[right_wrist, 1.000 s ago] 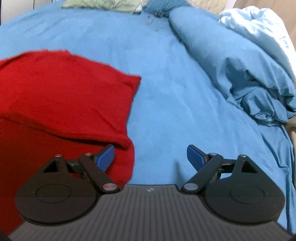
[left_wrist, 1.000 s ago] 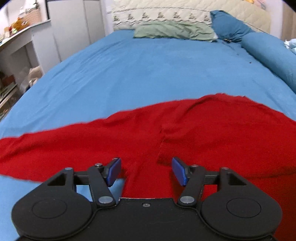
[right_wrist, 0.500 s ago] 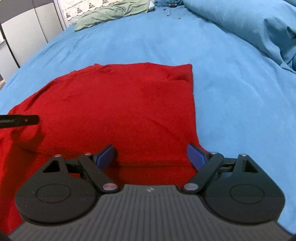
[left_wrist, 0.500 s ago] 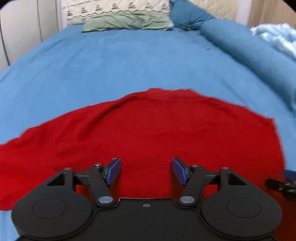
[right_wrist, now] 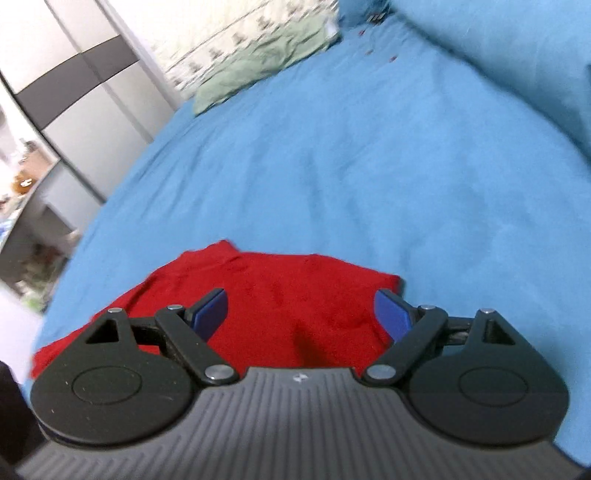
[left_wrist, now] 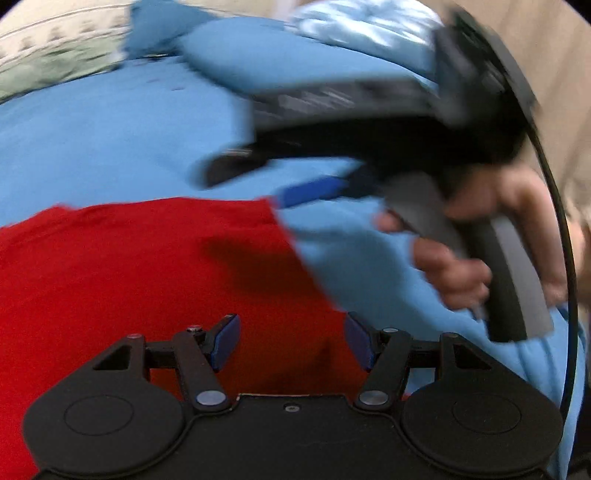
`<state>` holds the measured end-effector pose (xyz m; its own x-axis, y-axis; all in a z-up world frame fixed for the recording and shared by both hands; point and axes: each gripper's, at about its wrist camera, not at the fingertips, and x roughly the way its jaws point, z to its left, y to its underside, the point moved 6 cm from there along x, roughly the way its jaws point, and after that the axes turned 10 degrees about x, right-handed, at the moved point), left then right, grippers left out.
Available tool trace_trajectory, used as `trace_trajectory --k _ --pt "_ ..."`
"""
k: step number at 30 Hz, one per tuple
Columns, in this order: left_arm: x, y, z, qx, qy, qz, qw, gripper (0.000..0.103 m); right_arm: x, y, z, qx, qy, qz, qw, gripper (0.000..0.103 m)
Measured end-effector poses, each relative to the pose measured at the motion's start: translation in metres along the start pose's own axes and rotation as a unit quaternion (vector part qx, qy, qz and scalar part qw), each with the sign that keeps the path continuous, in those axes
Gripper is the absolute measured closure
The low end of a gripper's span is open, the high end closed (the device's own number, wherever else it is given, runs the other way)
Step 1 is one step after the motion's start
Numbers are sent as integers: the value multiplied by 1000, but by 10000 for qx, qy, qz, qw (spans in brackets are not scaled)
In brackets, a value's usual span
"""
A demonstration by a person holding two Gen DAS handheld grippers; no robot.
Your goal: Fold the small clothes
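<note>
A red knitted garment (left_wrist: 140, 273) lies flat on the blue bed sheet (left_wrist: 92, 140). My left gripper (left_wrist: 291, 341) hovers open over the garment's near right part, nothing between its blue pads. In the left wrist view the other gripper, held by a person's hand (left_wrist: 454, 273), reaches in from the right, and its blue fingertip (left_wrist: 310, 192) sits by the garment's far right corner. In the right wrist view my right gripper (right_wrist: 301, 317) stands open above the red garment (right_wrist: 280, 314), its right pad near the cloth's right edge. Both views are blurred.
A rolled blue duvet (left_wrist: 280, 59) and a pale blue blanket (left_wrist: 362, 26) lie along the bed's right side. A green pillow (right_wrist: 266, 62) rests at the quilted headboard (right_wrist: 229, 40). White and grey wardrobes (right_wrist: 85, 92) and a cluttered shelf (right_wrist: 26, 206) stand left of the bed.
Both grippers have swung sideways across the garment and turned. The right gripper and its hand now fill the right of the left wrist view. Both pairs of jaws stay open.
</note>
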<state>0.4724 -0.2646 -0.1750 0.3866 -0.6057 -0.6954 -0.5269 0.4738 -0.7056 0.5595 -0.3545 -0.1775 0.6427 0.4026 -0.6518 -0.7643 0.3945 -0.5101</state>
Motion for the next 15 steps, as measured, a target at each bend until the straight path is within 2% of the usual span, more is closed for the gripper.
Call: trace_trajectory --k 3,5,7,9,13,15 --pt "17 9 -23 225 101 268 9993 35 8 -3 -1 -206 -232 463 9984 2" --pt "30 21 -26 247 108 522 9983 34 20 -1 -1 -388 -122 678 9969 3" --pt "31 27 -29 394 132 445 9981 34 33 1 -8 -491 136 820 9953 4" --pt "31 28 -29 286 174 481 9983 34 47 -2 -19 -486 359 902 9941 8" --pt "30 21 -21 129 226 517 9983 33 56 -11 -23 -436 371 958 9937 9" --pt "16 21 -15 29 180 511 9985 31 51 -11 -17 -523 423 915 9935 9"
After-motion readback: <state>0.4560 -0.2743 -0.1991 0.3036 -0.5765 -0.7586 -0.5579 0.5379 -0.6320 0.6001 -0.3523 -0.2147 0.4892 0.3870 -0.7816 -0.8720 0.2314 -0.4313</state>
